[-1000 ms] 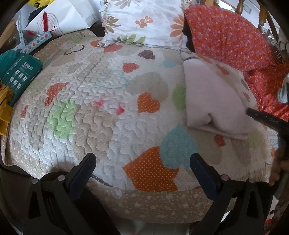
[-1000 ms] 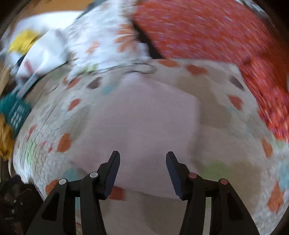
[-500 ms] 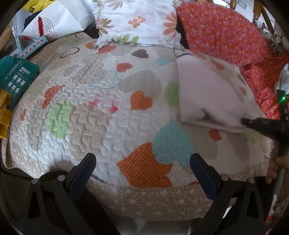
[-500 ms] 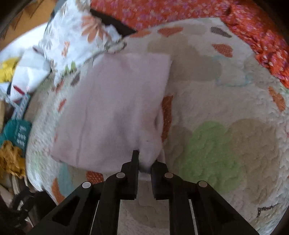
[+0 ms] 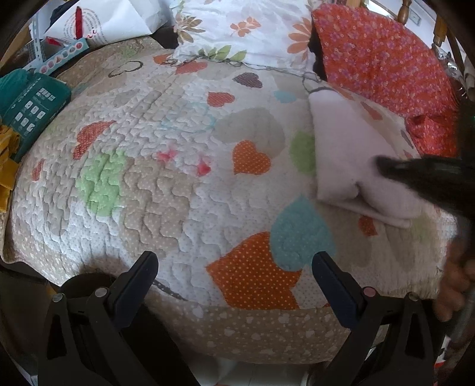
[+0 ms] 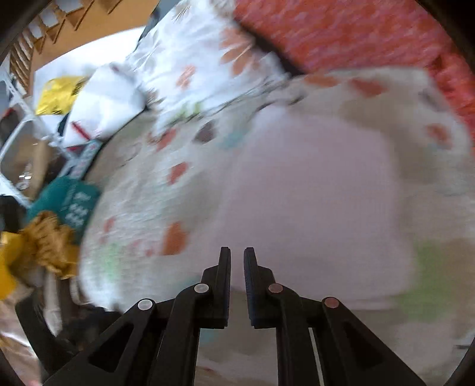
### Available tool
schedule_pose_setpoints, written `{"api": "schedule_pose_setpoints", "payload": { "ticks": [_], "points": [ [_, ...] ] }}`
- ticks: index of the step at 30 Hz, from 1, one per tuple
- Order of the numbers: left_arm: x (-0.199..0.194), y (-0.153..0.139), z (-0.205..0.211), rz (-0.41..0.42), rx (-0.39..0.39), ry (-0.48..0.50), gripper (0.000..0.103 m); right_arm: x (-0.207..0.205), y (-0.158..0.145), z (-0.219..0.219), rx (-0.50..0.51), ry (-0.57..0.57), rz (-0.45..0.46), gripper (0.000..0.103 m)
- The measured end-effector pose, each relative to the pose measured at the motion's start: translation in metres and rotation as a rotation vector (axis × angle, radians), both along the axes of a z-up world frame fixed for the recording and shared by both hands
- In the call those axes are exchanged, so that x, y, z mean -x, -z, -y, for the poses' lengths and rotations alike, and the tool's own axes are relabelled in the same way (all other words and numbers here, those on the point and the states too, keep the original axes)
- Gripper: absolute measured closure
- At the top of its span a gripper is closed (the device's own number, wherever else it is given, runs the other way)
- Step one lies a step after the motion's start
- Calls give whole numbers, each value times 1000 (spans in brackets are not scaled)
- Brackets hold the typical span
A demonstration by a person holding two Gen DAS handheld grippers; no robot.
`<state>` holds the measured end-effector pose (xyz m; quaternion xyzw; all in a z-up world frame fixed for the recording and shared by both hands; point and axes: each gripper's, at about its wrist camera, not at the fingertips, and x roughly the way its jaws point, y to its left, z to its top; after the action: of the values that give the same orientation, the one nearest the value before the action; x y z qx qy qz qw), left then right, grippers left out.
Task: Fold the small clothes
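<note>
A pale pink folded cloth (image 5: 341, 148) lies on the heart-patterned quilt (image 5: 178, 178) at the right in the left wrist view. My left gripper (image 5: 234, 276) is open and empty over the quilt's near edge, well left of the cloth. My right gripper (image 6: 237, 261) has its jaws nearly together, with pink cloth (image 6: 311, 193) showing in the narrow gap; the view is blurred. In the left wrist view the right gripper (image 5: 386, 169) lies dark and blurred on the cloth's near right part.
A floral pillow (image 5: 237, 26) and a red flowered pillow (image 5: 380, 59) lie at the back. A teal box (image 5: 32, 104), a yellow fabric (image 5: 6, 169) and a white bag (image 5: 98, 23) sit at the left. The quilt's front edge (image 5: 252, 335) drops off near me.
My right gripper closed on the cloth's near edge and has since moved with it, so its view is now blurred. My left gripper stayed open in place.
</note>
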<state>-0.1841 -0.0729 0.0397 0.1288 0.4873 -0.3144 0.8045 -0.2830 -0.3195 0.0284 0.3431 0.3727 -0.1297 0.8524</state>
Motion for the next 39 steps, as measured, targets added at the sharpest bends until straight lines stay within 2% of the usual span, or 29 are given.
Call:
{"api": "schedule_pose_setpoints", "payload": {
  "ticks": [1,4,5,8,9,11,13,16,19,22,24,27,29,31,35,39],
  "points": [
    [-1,-1,-2,1,2,-4,0,-12,9,-4,-30,-21,-6,93],
    [-6,1,-7,-13,7,-12,0,-49,63,-9,-116,-61,-170,96],
    [-7,1,-9,-20,10,-12,0,-51,66,-10,-120,-58,-157,97],
    [-11,2,-14,-24,20,-17,0,-45,44,-5,-141,-40,-112,94],
    [-13,2,-15,-27,24,-19,0,-38,29,-4,-125,-34,-67,94],
    [-16,3,-17,-34,31,-29,0,-30,11,-3,-83,-12,-48,93],
    [-17,3,-19,-37,32,-35,0,-28,7,-1,-59,-1,-46,93],
    [-16,1,-20,-29,29,-38,0,-36,25,-9,-91,-24,-89,93],
    [-12,-2,-20,-16,21,-32,0,-40,58,-14,-131,-45,-139,91],
    [-7,-4,-19,10,9,-22,0,-31,52,-11,-155,-40,-96,88],
    [-7,-5,-18,15,7,-15,0,-21,42,-10,-161,-45,-65,78],
    [-4,-4,-12,13,1,-2,0,7,24,-13,-27,-13,-80,64],
    [0,-4,-7,23,-9,7,0,26,20,-16,66,26,-104,64],
    [5,-4,1,31,-18,27,0,46,20,-16,116,68,-118,64],
    [22,-3,23,56,-25,85,0,83,22,-19,250,184,-142,55],
    [42,0,43,82,-23,137,0,110,31,-18,307,266,-140,55]
  ]
}}
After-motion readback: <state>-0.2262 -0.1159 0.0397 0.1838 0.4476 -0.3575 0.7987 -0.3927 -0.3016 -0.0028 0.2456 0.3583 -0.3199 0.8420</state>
